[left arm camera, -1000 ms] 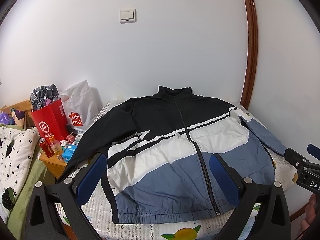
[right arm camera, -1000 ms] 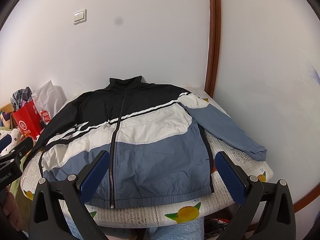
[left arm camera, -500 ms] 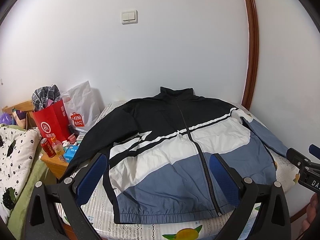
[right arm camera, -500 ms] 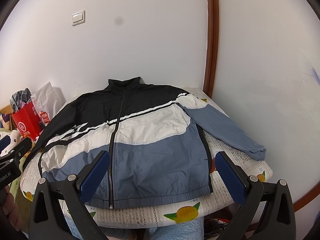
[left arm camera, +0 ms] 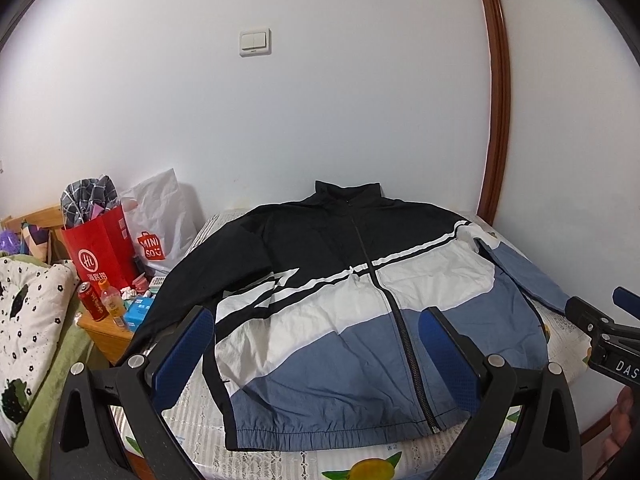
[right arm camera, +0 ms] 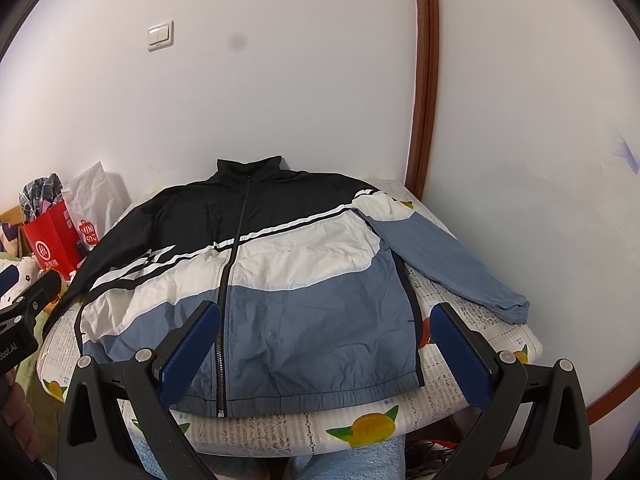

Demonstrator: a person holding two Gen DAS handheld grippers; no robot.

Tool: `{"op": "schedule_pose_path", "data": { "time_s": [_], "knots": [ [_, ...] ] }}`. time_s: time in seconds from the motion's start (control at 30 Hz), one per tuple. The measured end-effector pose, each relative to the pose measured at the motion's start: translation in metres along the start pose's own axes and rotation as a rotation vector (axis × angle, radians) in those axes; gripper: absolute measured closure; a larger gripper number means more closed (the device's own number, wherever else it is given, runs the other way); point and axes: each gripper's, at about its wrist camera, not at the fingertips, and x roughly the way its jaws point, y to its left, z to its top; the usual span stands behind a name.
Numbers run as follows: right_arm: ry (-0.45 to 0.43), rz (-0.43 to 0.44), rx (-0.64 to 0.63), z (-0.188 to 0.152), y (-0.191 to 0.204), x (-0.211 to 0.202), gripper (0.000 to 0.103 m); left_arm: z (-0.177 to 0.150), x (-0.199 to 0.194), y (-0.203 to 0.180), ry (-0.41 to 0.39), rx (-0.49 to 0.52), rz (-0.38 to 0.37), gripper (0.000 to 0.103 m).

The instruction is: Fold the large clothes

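A white plastered wall [left arm camera: 320,120] fills most of both views, crossed at the right by a curved brown wooden trim [left arm camera: 502,92] and bearing a white double light switch [left arm camera: 255,42]. Below it stands a bed [right arm camera: 360,426] covered by a pale quilted sheet printed with yellow-orange fruit and green leaves. The jacket [left arm camera: 360,308] lies flat on this bed, front up, zipped, collar toward the wall and elastic hem toward the cameras; its thin, slightly crinkled fabric runs in diagonal bands, black at the shoulders, white across the chest with narrow black and white stripes, slate blue below. Its blue sleeve [right arm camera: 444,256] stretches along the bed's right side to a gathered cuff near the corner, while the black sleeve [left arm camera: 176,292] drapes off the left edge. Beside the bed a white spotted blanket [left arm camera: 28,312] rests over green cloth. A red paper bag [left arm camera: 100,252] with white characters and a round logo holds checked fabric, and behind it a white plastic bag [left arm camera: 160,224] reads "MINISO". Both stand by a small wooden nightstand [left arm camera: 106,328] carrying a red drink can [left arm camera: 91,300], an orange bottle [left arm camera: 112,303] and a blue box [left arm camera: 138,312]. The left tongs [left arm camera: 316,354] hang above the jacket's lower left part, blue textured pads spread wide with nothing between. The right tongs [right arm camera: 326,354] hang over the hem, equally spread and empty; their black body in the left view shows the letters "DAS".
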Motion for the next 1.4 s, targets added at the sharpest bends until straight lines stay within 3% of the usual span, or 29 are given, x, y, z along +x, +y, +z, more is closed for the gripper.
{"op": "schedule_pose_path", "data": {
  "time_s": [0.67, 0.87, 1.07, 1.2, 1.4],
  "knots": [
    [-0.020, 0.019, 0.000, -0.002, 0.005, 0.012, 0.000, 0.003, 0.009, -0.001, -0.009, 0.028, -0.030, 0.000],
    [0.033, 0.004, -0.054, -0.004, 0.016, 0.042, 0.000, 0.000, 0.039, 0.013, 0.069, 0.005, -0.064, 0.000],
    [0.108, 0.019, -0.061, -0.006, 0.015, 0.080, 0.002, -0.004, 0.077, 0.036, 0.152, -0.042, -0.047, 0.000],
    [0.142, 0.030, -0.053, -0.007, 0.015, 0.105, 0.009, -0.006, 0.100, 0.056, 0.176, -0.061, -0.013, 0.000],
    [0.198, 0.052, -0.005, -0.001, 0.020, 0.146, 0.031, -0.014, 0.140, 0.091, 0.253, -0.080, 0.054, 0.002]
  ]
}}
